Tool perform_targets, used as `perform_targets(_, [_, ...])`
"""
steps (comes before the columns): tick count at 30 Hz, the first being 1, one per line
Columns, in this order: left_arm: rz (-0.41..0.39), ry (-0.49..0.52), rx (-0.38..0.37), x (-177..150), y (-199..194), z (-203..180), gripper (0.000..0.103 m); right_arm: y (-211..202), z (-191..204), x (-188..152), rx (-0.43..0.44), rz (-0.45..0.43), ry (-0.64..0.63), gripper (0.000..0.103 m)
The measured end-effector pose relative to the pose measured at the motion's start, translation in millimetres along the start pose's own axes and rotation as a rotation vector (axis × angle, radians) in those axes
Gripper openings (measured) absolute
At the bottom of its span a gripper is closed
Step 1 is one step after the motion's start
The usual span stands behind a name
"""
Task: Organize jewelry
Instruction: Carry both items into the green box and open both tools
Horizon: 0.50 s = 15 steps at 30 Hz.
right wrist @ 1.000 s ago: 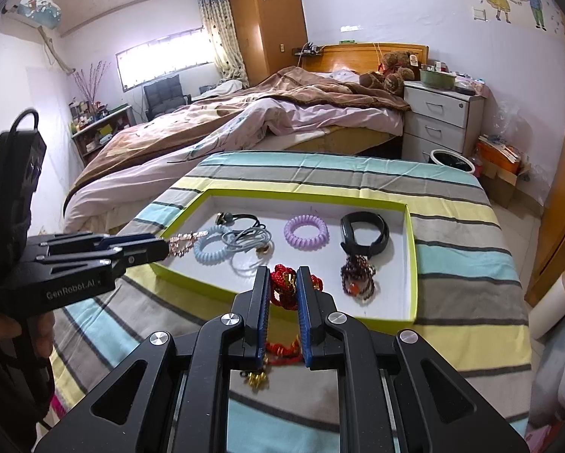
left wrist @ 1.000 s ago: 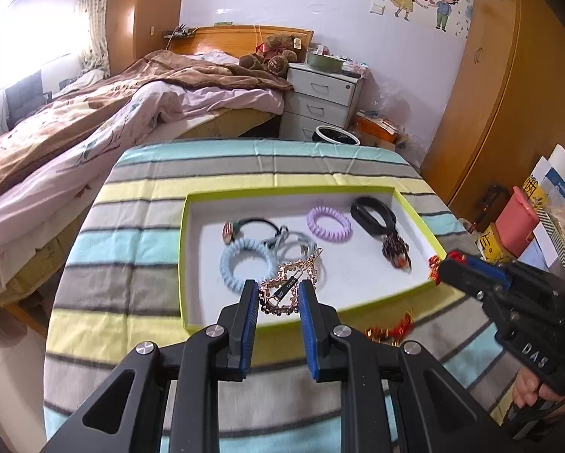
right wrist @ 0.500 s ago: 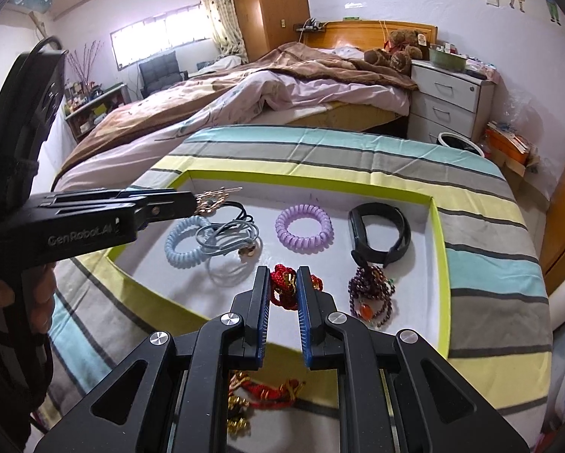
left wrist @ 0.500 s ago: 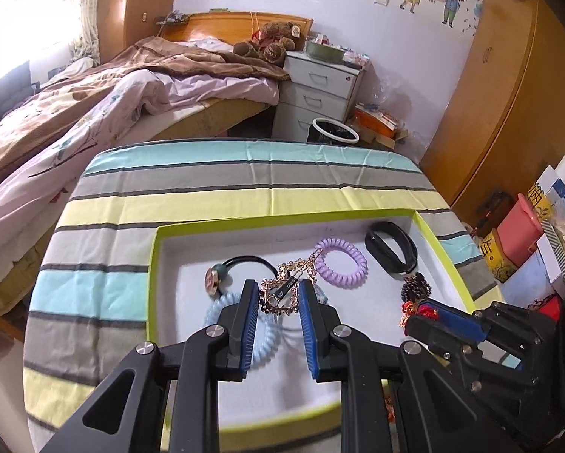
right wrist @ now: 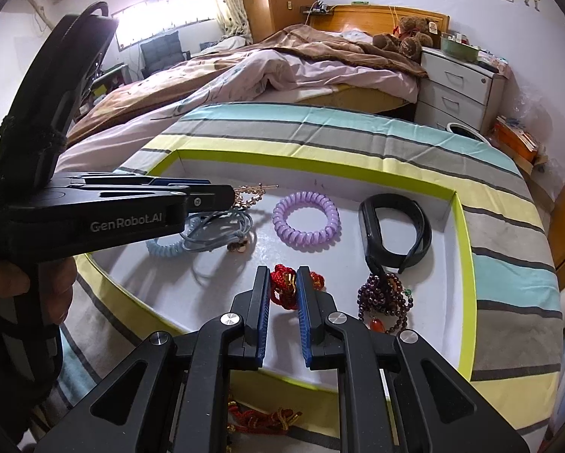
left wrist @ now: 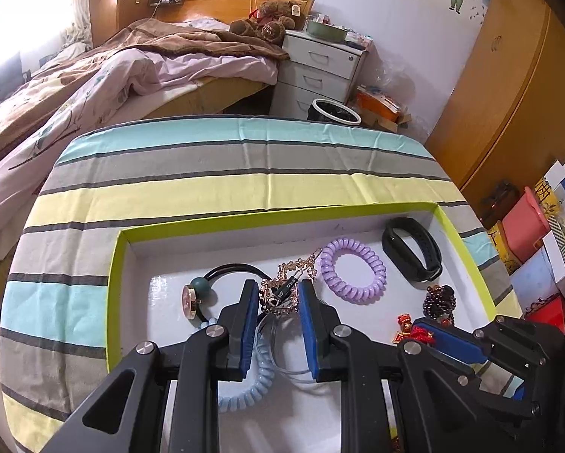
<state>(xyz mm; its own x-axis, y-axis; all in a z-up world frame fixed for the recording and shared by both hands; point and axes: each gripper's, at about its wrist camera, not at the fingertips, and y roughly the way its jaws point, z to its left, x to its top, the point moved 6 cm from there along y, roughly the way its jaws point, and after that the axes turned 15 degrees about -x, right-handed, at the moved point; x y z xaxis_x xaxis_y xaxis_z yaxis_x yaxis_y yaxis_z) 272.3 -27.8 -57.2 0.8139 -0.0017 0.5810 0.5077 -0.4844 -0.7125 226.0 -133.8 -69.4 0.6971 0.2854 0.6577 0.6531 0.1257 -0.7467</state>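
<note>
Two grippers hang over a shallow white tray (left wrist: 119,264) with a lime-green rim, which sits on a table under a striped cloth (left wrist: 207,188); at the tray's left lie a black hair tie with a green bead (left wrist: 203,290) and a pale blue spiral hair tie (right wrist: 165,247), the latter tangled with a grey elastic cord (right wrist: 222,232); the left gripper (left wrist: 276,296) is pinching a rose-gold chain (left wrist: 282,290) between its blue pads, the chain bunched at the fingertips and raised above those hair ties, and a hand (right wrist: 22,294) grasps this gripper's handle at the left edge of the right wrist view; next along, near the tray's middle, a purple spiral hair tie (left wrist: 352,270) lies flat; the right gripper (right wrist: 283,285) is clamped on a red knotted cord bracelet (right wrist: 282,288), its jaws nearly together, the bracelet's tail trailing below the fingers to the cloth in front of the tray's near wall; just right of it a dark bead bracelet (right wrist: 384,298) lies heaped on the tray floor; beyond that, toward the far right corner, rests a black wristband (left wrist: 412,253); past the table stand a bed (left wrist: 112,75) and a white nightstand (left wrist: 316,71).
</note>
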Motion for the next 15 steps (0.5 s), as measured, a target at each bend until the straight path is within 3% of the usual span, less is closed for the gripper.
perform_targets(15, [0.017, 0.003, 0.005, -1.3, 4.8, -2.9, 0.022, 6.9, -0.2, 0.4, 0.001, 0.021, -0.002, 0.015])
